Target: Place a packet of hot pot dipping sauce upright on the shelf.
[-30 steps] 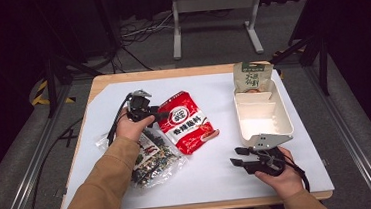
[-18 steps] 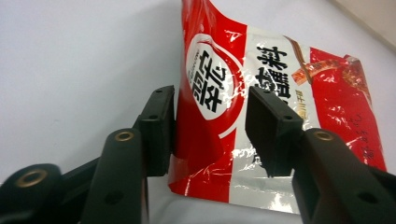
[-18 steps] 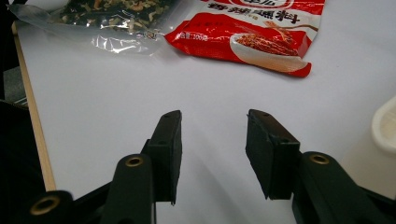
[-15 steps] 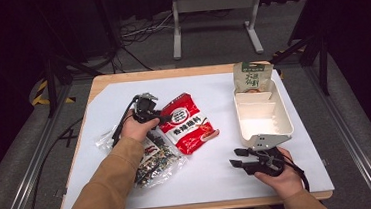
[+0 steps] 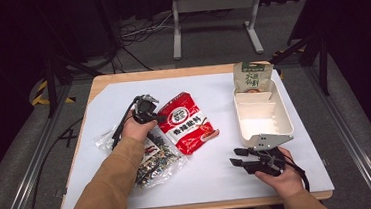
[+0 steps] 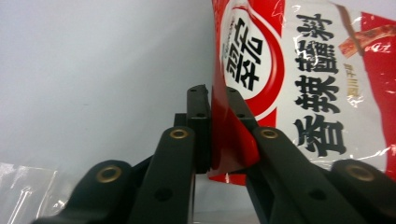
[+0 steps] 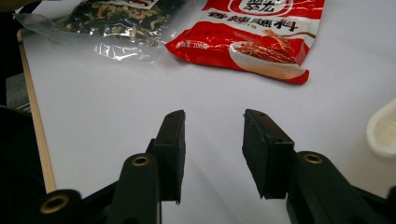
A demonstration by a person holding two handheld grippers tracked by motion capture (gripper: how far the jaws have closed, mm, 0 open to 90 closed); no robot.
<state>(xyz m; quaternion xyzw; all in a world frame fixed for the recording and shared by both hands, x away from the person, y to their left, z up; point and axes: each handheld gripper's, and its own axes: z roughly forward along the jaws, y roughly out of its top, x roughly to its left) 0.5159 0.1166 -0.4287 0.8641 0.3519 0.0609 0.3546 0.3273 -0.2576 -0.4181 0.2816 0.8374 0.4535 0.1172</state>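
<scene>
Red glossy plastic seasoning packet with a white roundel and black characters (image 6: pixel 299 88): its near corner edge sits between the two black jaws of the left gripper (image 6: pixel 215 100), which have just been closing and now pinch the red film from both sides, the pads pressed onto it with no gap showing. The rest of the packet spreads away from the jaw tips toward the right of the left gripper view, lying on the white table sheet (image 6: pixel 93 60). From the high view the left gripper (image 5: pixel 155 118) meets the packet (image 5: pixel 187 123) at its upper left edge; beneath and behind that hand lies a clear plastic bag of dark mixed dried bits (image 5: pixel 155 159), partly under the tan sleeve. Right gripper (image 7: pixel 212 135): jaws about half apart, just eased slightly inward, nothing between them, bare white sheet under the tips. Ahead of those jaws, well apart, the packet's far end (image 7: pixel 252 37) and the clear bag (image 7: pixel 121 23) beside it. High view puts the right gripper (image 5: pixel 239 157) just below the near end of a cream-white rectangular tray with compartments (image 5: pixel 286 121). Beyond the tray's far end, a green and tan pouch (image 5: pixel 252 76) leans against it, upright.
</scene>
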